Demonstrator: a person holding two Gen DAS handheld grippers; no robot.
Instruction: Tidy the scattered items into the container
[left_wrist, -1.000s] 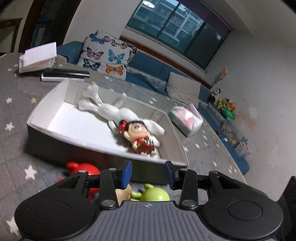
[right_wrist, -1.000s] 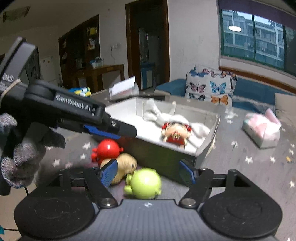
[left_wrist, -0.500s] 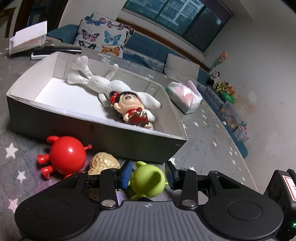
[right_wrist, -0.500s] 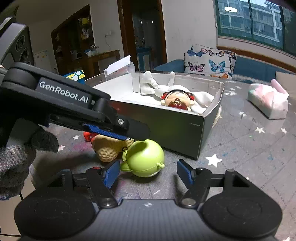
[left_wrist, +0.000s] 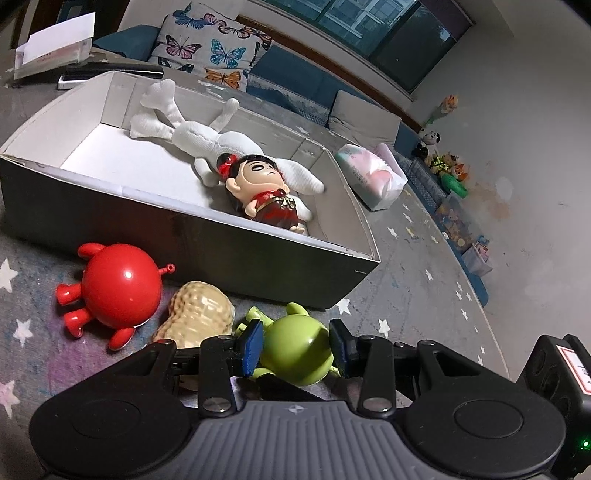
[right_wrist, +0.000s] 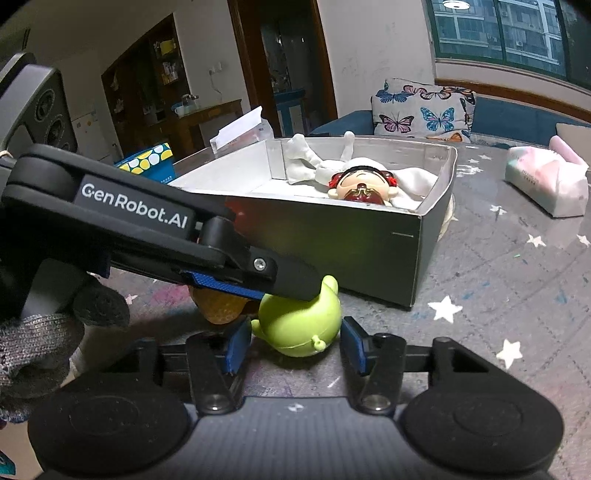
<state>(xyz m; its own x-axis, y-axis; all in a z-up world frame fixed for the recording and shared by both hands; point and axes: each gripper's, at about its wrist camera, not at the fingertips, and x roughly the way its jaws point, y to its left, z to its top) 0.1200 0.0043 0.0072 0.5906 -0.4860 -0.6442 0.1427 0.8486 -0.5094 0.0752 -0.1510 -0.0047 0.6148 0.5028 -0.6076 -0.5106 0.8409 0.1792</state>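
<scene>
I've dropped my left gripper (left_wrist: 295, 347) low and pushed it forward: a second ago it looked over the box (left_wrist: 184, 236), now its blue pads bracket the green toy (left_wrist: 297, 350) on the starry cloth (left_wrist: 406, 280), right in front of the box's near corner. The gap has narrowed around the round body, pads at either flank, but I can't tell whether they are pressing yet. The toy looks still on the cloth, not lifted.

My right gripper (right_wrist: 291, 345) has crept in too, spread wide on both sides of the same toy, gripping nothing, with my left tool's finger across the toy's top in that view.

So the pick is about set. Two grippers on one toy is crowded; I'd judge the right should back off. The peanut (left_wrist: 199, 314) and red toy (left_wrist: 118, 291) wait along the box's near wall; the doll (left_wrist: 266, 195) and white plush (left_wrist: 207, 136) are already inside.
</scene>
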